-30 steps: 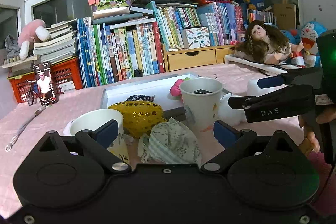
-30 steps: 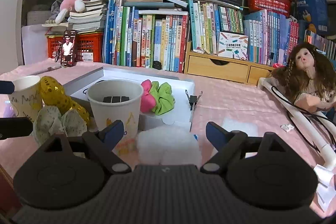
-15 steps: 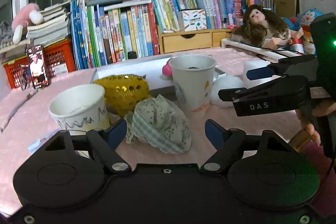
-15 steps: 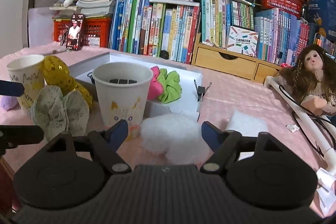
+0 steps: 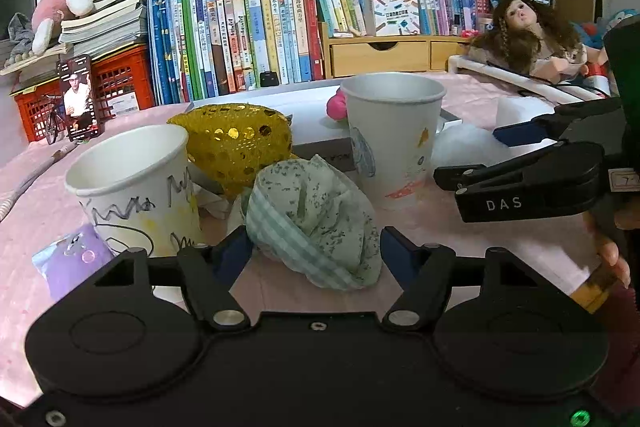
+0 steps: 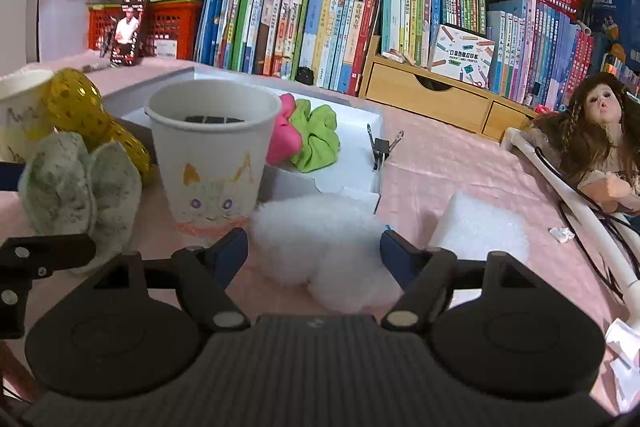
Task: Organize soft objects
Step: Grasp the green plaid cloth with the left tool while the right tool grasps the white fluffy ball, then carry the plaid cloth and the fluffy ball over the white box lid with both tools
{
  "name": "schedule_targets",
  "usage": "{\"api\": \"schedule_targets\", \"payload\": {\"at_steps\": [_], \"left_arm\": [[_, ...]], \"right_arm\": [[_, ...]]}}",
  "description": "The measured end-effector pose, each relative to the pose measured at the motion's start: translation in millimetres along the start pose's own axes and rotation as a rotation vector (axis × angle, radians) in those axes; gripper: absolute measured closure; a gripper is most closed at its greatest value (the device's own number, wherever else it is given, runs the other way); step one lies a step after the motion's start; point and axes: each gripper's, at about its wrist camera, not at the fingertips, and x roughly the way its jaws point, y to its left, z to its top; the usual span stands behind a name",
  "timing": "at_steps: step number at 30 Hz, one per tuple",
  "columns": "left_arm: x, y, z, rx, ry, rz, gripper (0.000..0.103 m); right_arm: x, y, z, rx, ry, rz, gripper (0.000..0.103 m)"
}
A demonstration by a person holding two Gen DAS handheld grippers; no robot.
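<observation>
A green speckled fabric bow (image 5: 312, 223) lies on the pink cloth between the fingers of my left gripper (image 5: 316, 251). Its jaws are closing, and the blue pads stand at the bow's two sides without visibly squeezing it. A white fluffy cotton wad (image 6: 320, 239) sits between the fingers of my right gripper (image 6: 314, 249), whose pads are right at its edges and do not dent it. In the left wrist view the right gripper (image 5: 468, 155) comes in from the right. A yellow sequined piece (image 5: 236, 143) rests behind the bow. Pink (image 6: 284, 135) and green (image 6: 316, 139) scrunchies lie in a white tray (image 6: 360, 131).
Two paper cups stand close by, one left of the bow (image 5: 132, 187) and one with a cat drawing (image 6: 212, 163) between bow and cotton. There is a white foam block (image 6: 480, 227), a binder clip (image 6: 380, 151), a purple pouch (image 5: 68, 259), a doll (image 6: 592, 131) with white tubing, and books behind.
Both grippers have come forward and down, so the bow and the cotton now sit between their fingers. The left jaws have narrowed a lot, the right jaws a little.
</observation>
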Motion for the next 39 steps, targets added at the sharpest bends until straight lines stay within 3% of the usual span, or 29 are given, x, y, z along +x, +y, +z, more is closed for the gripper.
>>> {"api": "schedule_targets", "payload": {"at_steps": [4,10,17,22,39], "left_arm": [[4,0,0,-0.012,-0.001,0.018,0.043],[5,-1,-1,-0.007,-0.013,0.043,0.061],[-1,6,4,-0.045,-0.018,0.036,0.079],[-12,5,7,-0.037,-0.027,0.009,0.081],[-59,2,43,-0.041,-0.12,-0.097,0.082]], "right_arm": [[7,-1,0,-0.007,0.017,-0.012,0.018],[12,-4,-2,0.011,0.032,-0.044,0.037],[3,-7,-2,0.036,0.014,-0.049,0.044],[-7,-7,2,0.048,-0.01,-0.043,0.049],[-46,-13,24,0.091,-0.124,-0.019,0.05]]}}
